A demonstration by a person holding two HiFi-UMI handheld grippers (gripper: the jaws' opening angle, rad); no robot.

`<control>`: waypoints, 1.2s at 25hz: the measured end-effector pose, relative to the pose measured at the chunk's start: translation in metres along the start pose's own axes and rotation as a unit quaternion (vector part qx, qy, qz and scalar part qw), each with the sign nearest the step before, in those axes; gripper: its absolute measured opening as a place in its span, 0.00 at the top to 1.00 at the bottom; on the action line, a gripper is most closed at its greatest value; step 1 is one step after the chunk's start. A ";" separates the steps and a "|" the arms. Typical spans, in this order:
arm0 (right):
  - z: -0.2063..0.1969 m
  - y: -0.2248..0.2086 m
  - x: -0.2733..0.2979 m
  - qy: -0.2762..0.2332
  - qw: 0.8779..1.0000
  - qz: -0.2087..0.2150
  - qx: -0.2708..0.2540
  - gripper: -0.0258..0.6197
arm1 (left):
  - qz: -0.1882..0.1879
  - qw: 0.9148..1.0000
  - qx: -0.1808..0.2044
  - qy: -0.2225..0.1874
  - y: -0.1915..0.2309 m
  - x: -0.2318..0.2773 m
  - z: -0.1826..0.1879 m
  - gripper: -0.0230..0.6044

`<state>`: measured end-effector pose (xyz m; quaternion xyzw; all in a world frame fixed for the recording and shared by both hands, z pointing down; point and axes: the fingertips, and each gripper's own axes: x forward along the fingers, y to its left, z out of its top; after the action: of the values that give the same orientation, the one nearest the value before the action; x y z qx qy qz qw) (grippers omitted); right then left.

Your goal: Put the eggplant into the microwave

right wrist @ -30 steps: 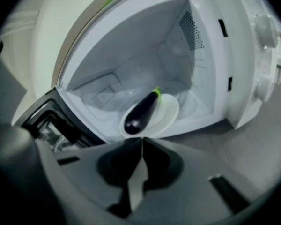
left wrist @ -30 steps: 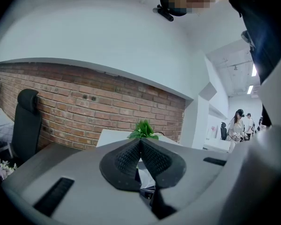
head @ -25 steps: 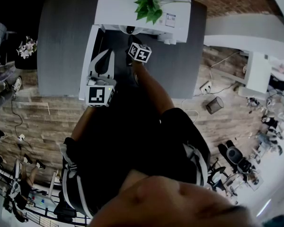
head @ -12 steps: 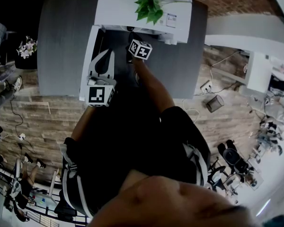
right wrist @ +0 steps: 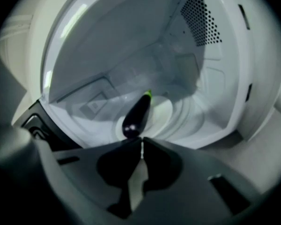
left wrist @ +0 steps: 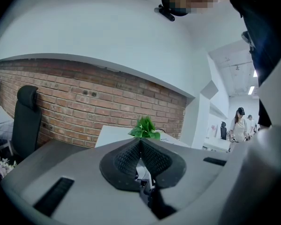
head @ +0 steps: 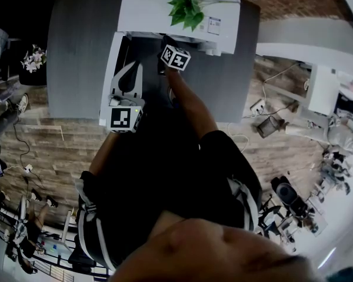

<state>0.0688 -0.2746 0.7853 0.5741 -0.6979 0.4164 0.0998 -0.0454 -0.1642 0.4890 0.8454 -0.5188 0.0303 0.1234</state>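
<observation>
Right gripper (right wrist: 141, 140) jaws are pressed together on nothing. Just past them the eggplant (right wrist: 136, 114) lies on the turntable (right wrist: 172, 110) inside the microwave (right wrist: 210, 74). Left gripper (left wrist: 140, 143) jaws also meet (idle, aimed elsewhere). Placement looks done; only backing out seems left.

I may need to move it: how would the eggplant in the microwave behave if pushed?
The eggplant is rounded and long, lying on the turntable, so it would likely roll sideways. Its glossy skin is probably slippery for the right claw. Its straight shape suggests stiffness.
</observation>
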 end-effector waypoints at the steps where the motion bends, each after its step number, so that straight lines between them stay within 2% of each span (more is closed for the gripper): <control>1: 0.001 0.000 0.001 0.000 1.000 0.000 0.000 0.90 | -0.001 1.000 -0.001 0.001 0.000 0.000 0.000 0.90; 30: 0.015 0.001 0.019 0.002 1.000 0.003 0.002 0.90 | 0.019 1.000 -0.006 0.006 0.008 -0.001 -0.003 0.90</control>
<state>0.0673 -0.2982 0.7873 0.5715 -0.6985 0.4191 0.0991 -0.0525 -0.1657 0.4934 0.8346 -0.5341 0.0344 0.1305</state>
